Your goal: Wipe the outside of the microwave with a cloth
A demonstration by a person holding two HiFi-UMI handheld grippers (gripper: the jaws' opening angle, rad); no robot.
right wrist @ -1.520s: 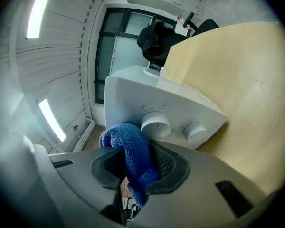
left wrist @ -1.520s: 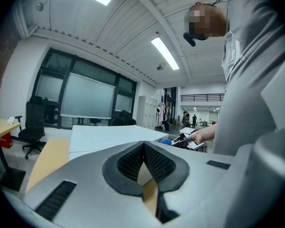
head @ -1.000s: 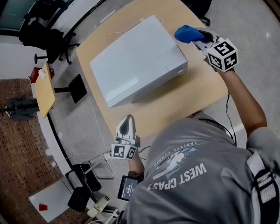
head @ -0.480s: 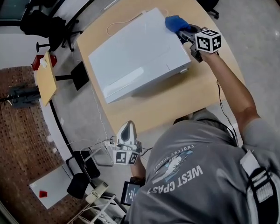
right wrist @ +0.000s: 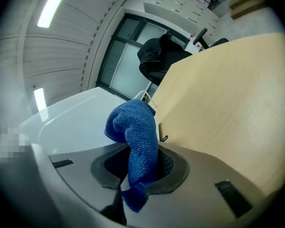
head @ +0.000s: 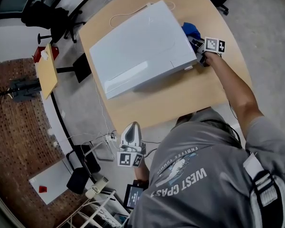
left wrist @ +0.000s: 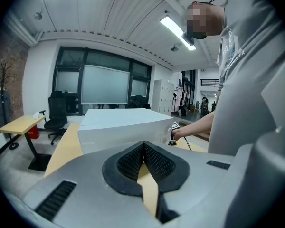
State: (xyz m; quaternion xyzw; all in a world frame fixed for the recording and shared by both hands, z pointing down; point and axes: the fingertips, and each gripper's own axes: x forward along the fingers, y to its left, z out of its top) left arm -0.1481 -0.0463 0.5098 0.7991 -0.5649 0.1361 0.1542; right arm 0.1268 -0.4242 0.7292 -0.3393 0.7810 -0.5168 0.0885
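Note:
The white microwave (head: 142, 46) stands on the tan table (head: 180, 96). My right gripper (head: 195, 41) is low beside the microwave's right side wall, shut on a bunched blue cloth (head: 191, 31). In the right gripper view the cloth (right wrist: 135, 137) hangs out between the jaws, right next to the white wall of the microwave (right wrist: 71, 122); I cannot tell if it touches. My left gripper (head: 130, 136) hovers off the table's near edge over the floor, shut and empty. In the left gripper view its pads (left wrist: 154, 161) meet, with the microwave (left wrist: 118, 125) ahead.
A white cable (head: 128, 12) lies on the table behind the microwave. A small side table (head: 46, 77) and dark office chairs (head: 42, 13) stand at the left. A power strip, a rack and other floor clutter (head: 97, 189) sit near my feet.
My right gripper dropped with the cloth from above the microwave's top right corner to beside its right wall, rolling as it went. The left gripper drifted a little.

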